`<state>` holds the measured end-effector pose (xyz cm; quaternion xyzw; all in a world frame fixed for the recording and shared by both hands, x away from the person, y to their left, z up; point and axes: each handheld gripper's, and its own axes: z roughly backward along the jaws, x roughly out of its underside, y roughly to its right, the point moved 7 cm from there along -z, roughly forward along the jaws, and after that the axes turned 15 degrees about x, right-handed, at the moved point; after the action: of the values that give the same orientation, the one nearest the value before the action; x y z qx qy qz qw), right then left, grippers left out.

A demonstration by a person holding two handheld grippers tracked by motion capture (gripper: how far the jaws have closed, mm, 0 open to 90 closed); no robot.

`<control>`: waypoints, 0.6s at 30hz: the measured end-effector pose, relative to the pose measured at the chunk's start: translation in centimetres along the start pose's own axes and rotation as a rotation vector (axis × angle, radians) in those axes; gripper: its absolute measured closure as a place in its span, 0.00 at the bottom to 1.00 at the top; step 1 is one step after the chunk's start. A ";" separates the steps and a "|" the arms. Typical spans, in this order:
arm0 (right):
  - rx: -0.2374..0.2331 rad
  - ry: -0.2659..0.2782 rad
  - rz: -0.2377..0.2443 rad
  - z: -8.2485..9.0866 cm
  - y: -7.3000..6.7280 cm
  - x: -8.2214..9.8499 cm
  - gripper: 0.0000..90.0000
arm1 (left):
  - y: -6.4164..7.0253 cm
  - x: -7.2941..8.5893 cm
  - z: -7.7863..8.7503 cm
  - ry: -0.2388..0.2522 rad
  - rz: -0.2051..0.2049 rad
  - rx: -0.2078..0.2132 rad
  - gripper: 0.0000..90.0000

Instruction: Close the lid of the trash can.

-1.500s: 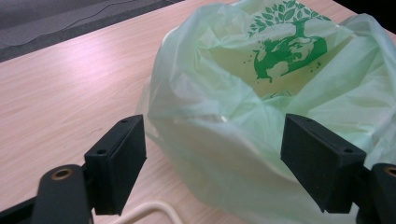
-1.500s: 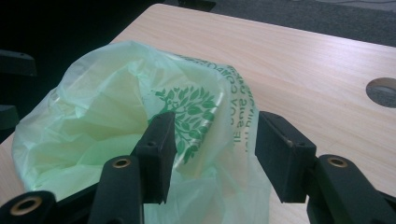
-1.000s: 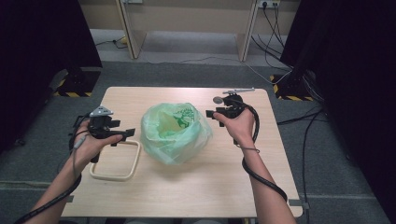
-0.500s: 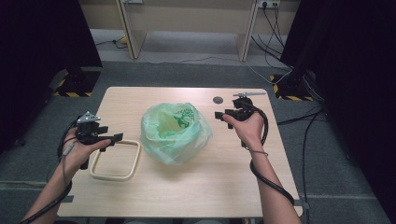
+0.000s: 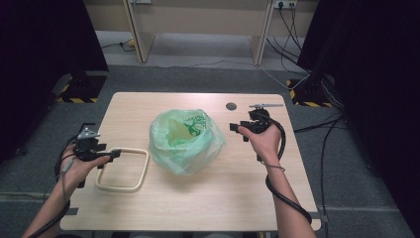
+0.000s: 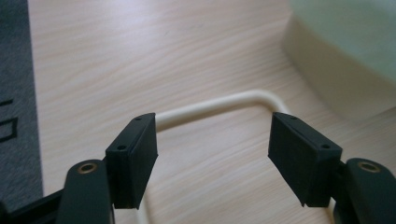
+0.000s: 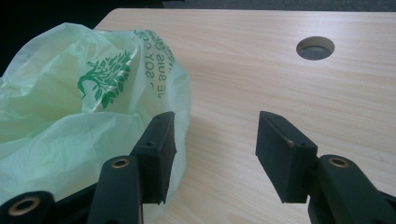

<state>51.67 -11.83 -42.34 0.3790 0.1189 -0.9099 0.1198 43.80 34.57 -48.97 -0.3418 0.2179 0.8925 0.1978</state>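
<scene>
A thin green plastic bag (image 5: pixel 185 141) (image 7: pixel 70 112) printed with a tree logo sits bunched in the middle of the table. Left of it a cream rounded-rectangle frame (image 5: pixel 147 166) (image 6: pixel 219 103) lies flat. My left gripper (image 5: pixel 116 154) (image 6: pixel 212 154) hovers low over the frame's left side. Its jaws have just been closing and stand apart over a corner of the frame without touching it. My right gripper (image 5: pixel 237 131) (image 7: pixel 215 149) is held open just right of the bag, its left jaw next to the plastic, with nothing between the jaws.
The light wooden table (image 5: pixel 198 198) has a round cable hole (image 5: pixel 231 106) (image 7: pixel 315 47) at the back right, with a slim pen-like object (image 5: pixel 266 105) beside it. A pale container wall (image 6: pixel 336 79) rises under the bag. Cables run over the grey floor around the table.
My left hand has moved left, toward the table's near edge and lower, from the frame's far side to its left side. The right hand has drifted a little right and nearer.
</scene>
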 end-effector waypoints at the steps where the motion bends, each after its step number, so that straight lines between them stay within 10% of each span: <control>1: 0.000 0.000 0.003 0.0 -0.1 0.0 0.53 | -0.5 0.5 -0.1 -0.012 0.009 -0.007 0.36; 18: -0.006 -0.013 0.009 -0.4 -0.4 0.5 0.53 | -4.7 4.3 -2.5 -0.131 0.108 -0.098 0.50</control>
<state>51.43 -11.36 -42.94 0.3733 0.1193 -0.9114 0.1257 44.46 38.01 -54.83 -0.2795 0.1789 0.9319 0.1463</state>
